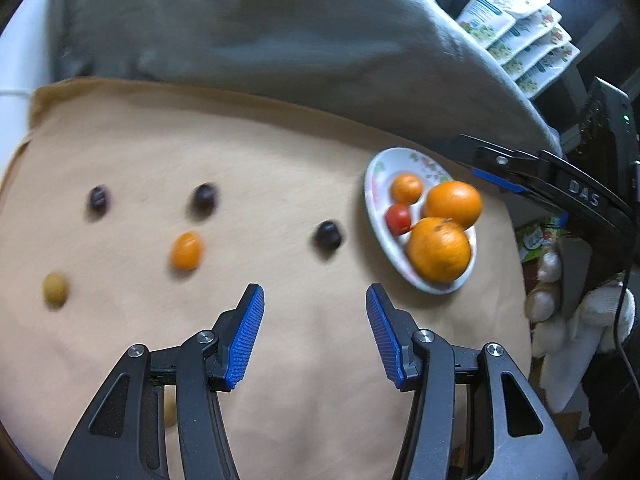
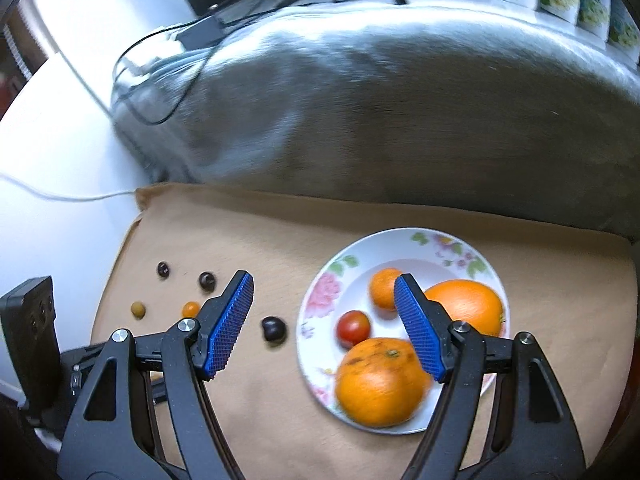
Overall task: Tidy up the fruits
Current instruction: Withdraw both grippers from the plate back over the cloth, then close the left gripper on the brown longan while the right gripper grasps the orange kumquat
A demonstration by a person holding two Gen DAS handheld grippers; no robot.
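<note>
Fruit nearest the plate (image 1: 374, 184), a dark grape (image 1: 328, 234) on the tan cloth (image 1: 280, 360), suits the empty, half-spread left hand-held gripper (image 1: 315, 300): straddle, pinch gently; right hand-held gripper (image 2: 324, 280) hovers wide, empty.

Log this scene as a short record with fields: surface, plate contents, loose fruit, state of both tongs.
surface: tan cloth
plate: two large oranges, small orange, red tomato
loose fruit: three dark fruits, small orange fruit, yellowish fruit
left tongs: open, empty
right tongs: open, empty, above the plate's edge
</note>
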